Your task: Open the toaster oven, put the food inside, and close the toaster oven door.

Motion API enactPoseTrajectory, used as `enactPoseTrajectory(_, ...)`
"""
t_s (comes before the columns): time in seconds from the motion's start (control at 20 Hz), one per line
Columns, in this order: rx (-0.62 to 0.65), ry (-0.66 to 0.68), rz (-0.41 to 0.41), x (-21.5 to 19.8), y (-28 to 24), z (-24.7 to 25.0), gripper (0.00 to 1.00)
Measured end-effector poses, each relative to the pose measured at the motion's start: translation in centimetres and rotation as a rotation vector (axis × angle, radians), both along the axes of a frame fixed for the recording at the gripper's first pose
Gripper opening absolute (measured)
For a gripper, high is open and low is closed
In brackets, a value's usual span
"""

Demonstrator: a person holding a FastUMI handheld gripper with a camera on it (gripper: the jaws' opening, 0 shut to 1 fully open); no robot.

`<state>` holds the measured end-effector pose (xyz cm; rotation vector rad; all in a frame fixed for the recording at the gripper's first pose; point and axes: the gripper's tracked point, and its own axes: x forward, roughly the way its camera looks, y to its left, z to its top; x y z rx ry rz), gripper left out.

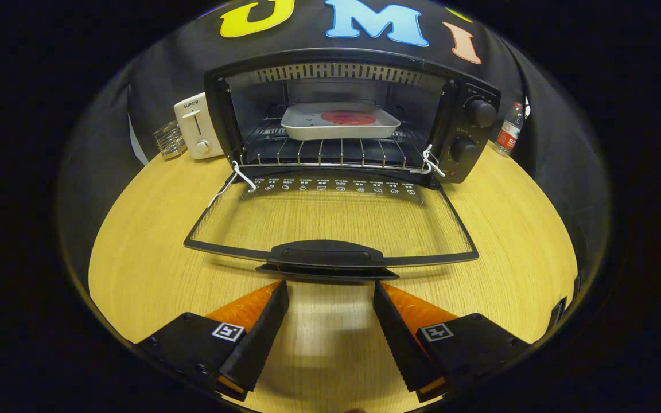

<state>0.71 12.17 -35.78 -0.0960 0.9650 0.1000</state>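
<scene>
The far corners of the toaster oven [353, 115] cavity sit in shadow and are hard to read. Its glass door [330, 229] lies folded down flat over the wooden table [135, 252], handle [326, 254] just ahead of the gripper [330, 298], whose fingers stand spread apart with nothing between them. One pale tray [339, 127] rests on the wire rack, carrying one round red piece of food [349, 117]. Two knobs [481, 112] are on the oven's panel. Beside the oven stand one white toaster [194, 126] and one bottle [509, 129].
</scene>
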Motion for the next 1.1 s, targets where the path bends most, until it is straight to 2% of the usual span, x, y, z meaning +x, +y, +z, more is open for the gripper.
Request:
enactPoseTrajectory(0.6,-0.017,-0.177,0.007,0.2,0.3,5.9,0.95)
enactPoseTrajectory(1.1,0.009,-0.354,0.0,3.9,0.4,11.8,0.95)
